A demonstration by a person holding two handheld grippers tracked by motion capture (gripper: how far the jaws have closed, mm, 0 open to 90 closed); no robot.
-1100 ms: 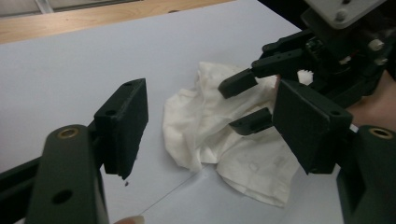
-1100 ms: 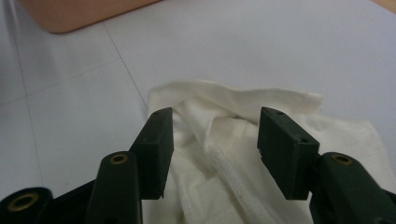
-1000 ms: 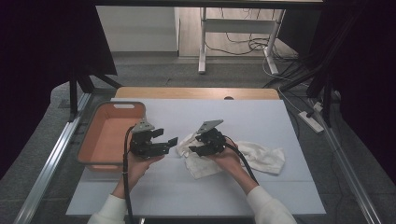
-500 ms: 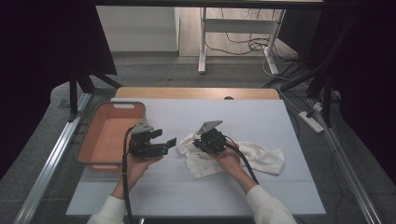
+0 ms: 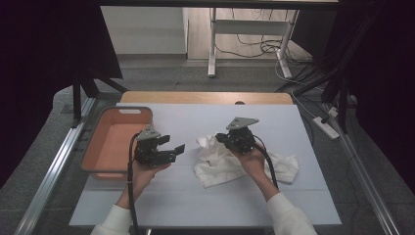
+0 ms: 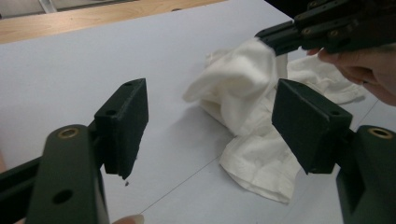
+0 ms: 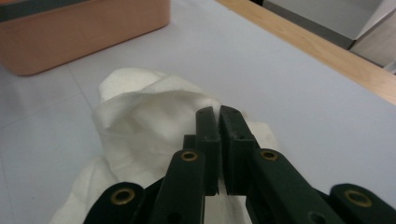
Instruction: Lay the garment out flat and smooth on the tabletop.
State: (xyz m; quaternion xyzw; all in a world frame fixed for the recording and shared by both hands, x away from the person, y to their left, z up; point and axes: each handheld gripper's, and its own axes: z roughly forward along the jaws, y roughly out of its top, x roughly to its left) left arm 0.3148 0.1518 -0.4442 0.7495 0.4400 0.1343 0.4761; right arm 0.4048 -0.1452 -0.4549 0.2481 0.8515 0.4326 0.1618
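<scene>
White cloth (image 5: 222,164) is pinched, apparently, by the clenched right gripper (image 5: 224,140); left gripper (image 5: 177,151), released, should next seize its near edge.

Left gripper (image 5: 172,149) with jaws wide apart, right gripper (image 5: 221,139) with jaws pressed together, both hand-held above the table.

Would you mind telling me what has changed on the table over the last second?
The right gripper, shut on the white cloth, has pulled its pinched edge up and toward the left, bunching the cloth higher. The left gripper stayed open just left of the cloth, holding nothing, and has barely moved. The orange bin and the table are as before.
</scene>
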